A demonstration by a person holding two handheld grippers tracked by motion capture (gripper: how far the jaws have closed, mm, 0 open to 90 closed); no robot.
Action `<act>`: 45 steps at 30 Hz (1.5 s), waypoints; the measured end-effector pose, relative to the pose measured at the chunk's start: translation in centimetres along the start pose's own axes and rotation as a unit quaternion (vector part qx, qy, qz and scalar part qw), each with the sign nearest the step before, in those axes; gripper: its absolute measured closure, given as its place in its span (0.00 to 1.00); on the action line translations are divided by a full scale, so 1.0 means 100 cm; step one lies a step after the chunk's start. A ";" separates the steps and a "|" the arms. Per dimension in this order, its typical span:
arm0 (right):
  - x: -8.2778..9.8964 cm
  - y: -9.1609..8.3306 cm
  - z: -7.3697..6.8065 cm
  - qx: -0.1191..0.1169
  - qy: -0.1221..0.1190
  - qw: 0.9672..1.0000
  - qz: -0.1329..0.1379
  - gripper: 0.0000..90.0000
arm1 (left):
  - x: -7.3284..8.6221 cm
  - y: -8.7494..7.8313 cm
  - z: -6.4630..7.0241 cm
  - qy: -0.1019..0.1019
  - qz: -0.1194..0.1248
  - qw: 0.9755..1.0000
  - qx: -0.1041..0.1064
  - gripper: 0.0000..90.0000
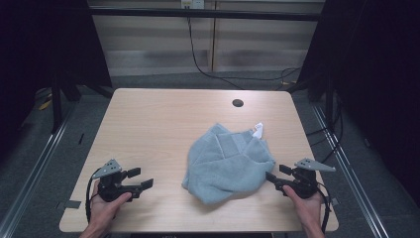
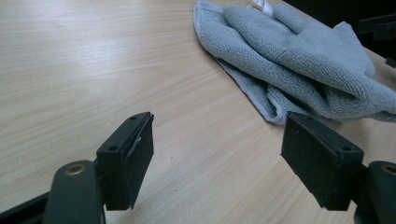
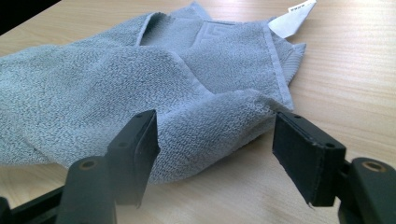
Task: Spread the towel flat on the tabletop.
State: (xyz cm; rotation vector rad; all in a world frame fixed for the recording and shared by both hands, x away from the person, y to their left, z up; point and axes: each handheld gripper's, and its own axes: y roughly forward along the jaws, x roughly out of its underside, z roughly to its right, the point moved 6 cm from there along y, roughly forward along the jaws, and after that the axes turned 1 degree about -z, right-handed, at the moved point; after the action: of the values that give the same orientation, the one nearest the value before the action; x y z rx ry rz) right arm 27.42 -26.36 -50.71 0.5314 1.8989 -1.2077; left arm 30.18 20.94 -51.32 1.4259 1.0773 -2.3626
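**Lying crumpled on the desk, a grey towel sits between two open grippers**

Lying in a loose, rumpled heap, the grey terry-cloth towel [image 1: 228, 163] rests on the pale wood-grain desk [image 1: 148, 129], right of the desk's middle and closer to the near edge than the far one. Its folds overlap one another, a hemmed border runs across the upper layers, and a small white care label [image 1: 257, 130] sticks out from the end nearest the far right corner.

The left gripper [image 1: 140, 179] is held low near the near left corner, well apart from the towel, its jaws spread wide with only bare desk between them. In the left gripper view the towel's folded edge lies ahead and to the right of the jaws.

The right gripper [image 1: 275, 179] sits by the near right corner, pointing toward the towel's right-hand edge. Its jaws are also spread; in the right gripper view [image 3: 215, 158] a rounded fold of towel lies just ahead of and between them, but the pads do not press on it.

A round dark cable hole [image 1: 237, 103] is set in the desk near the far edge.
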 end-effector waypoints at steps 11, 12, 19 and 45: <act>-0.013 -0.011 -0.003 -0.007 0.002 1.000 0.017 0.31 | -0.003 0.001 -0.001 0.009 -0.004 1.000 -0.001 0.28; -0.015 -0.010 -0.004 -0.007 0.002 1.000 0.023 0.32 | -0.003 0.002 -0.001 0.011 -0.006 1.000 -0.002 0.28; -0.026 0.010 -0.029 -0.062 -0.032 0.997 -0.020 0.29 | -0.002 0.007 0.014 0.031 -0.020 0.999 0.017 0.29; -0.017 0.103 -0.063 -0.074 -0.102 0.981 -0.145 0.52 | -0.003 0.002 0.001 0.001 -0.012 1.000 0.006 0.30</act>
State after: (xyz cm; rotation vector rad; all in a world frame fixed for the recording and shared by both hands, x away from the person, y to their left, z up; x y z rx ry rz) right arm 33.14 -15.93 -53.62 0.0477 1.9130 -1.2384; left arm 30.31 20.68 -51.12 1.4283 1.0874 -2.3885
